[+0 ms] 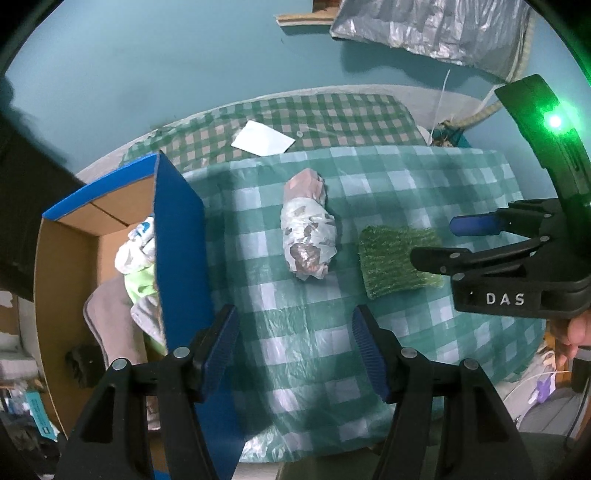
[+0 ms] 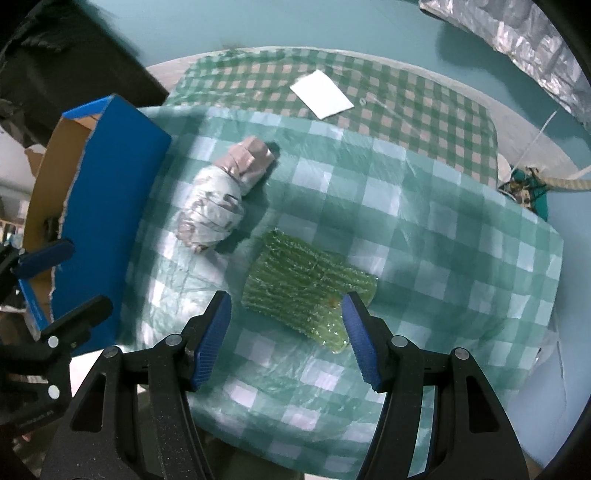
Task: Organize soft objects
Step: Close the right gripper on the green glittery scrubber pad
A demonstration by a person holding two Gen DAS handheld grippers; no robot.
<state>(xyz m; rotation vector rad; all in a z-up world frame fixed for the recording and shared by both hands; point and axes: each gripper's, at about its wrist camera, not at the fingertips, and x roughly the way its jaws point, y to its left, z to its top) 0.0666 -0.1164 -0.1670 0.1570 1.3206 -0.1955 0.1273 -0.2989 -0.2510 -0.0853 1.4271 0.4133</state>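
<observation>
A wrapped white-and-pink soft bundle (image 1: 308, 232) lies on the checked plastic cloth (image 1: 332, 350); it also shows in the right wrist view (image 2: 218, 201). A green bubble-wrap pad (image 1: 391, 264) lies to its right, also seen in the right wrist view (image 2: 299, 286). A blue cardboard box (image 1: 177, 236) at the left holds several soft items (image 1: 136, 254). My left gripper (image 1: 293, 350) is open and empty above the cloth, beside the box wall. My right gripper (image 2: 286, 332) is open, just short of the green pad; it also shows in the left wrist view (image 1: 436, 242).
A white paper sheet (image 1: 262, 138) lies on the darker checked cloth (image 1: 332, 114) at the back. A silver foil bag (image 1: 436, 26) hangs on the teal wall. The box (image 2: 107, 206) stands at the table's left edge.
</observation>
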